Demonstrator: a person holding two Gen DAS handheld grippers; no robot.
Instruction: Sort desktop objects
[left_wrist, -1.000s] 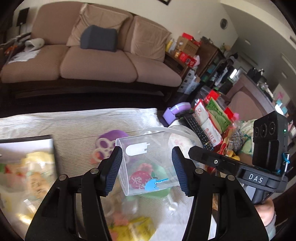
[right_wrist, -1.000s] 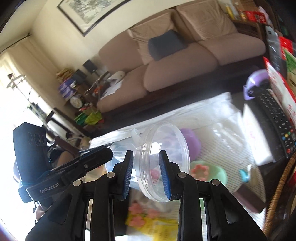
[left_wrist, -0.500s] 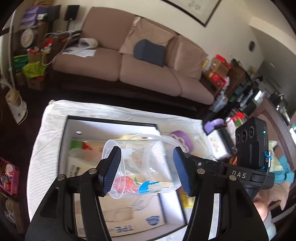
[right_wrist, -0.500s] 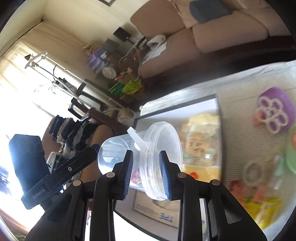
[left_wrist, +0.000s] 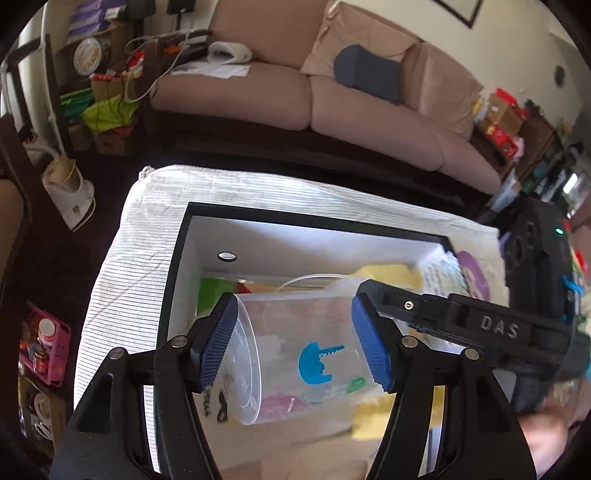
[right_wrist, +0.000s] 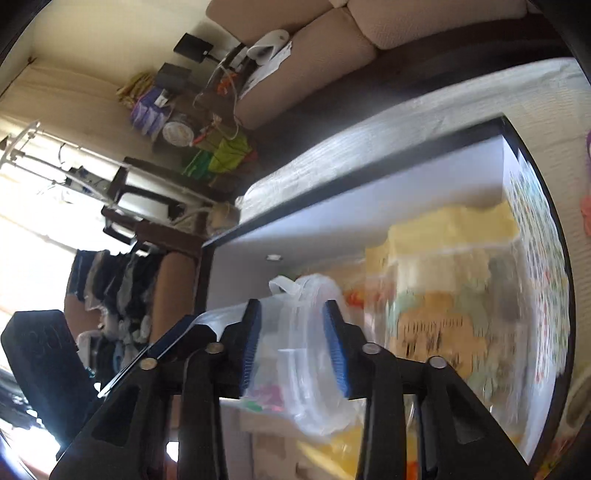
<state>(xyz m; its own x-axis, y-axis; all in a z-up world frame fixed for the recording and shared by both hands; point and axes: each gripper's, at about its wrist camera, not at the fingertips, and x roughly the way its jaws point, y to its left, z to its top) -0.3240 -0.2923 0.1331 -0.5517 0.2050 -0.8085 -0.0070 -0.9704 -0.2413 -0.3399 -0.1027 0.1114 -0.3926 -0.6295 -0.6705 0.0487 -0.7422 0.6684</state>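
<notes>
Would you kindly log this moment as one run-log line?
left gripper: shut on clear tub | right gripper: shut on clear tub | tub: on its side above black-rimmed box

Contents of the box behind the tub smear into unreadable yellow and green blur. Small items inside the tub remain unidentifiable. The box's near edge is cut off by the frame.
</notes>
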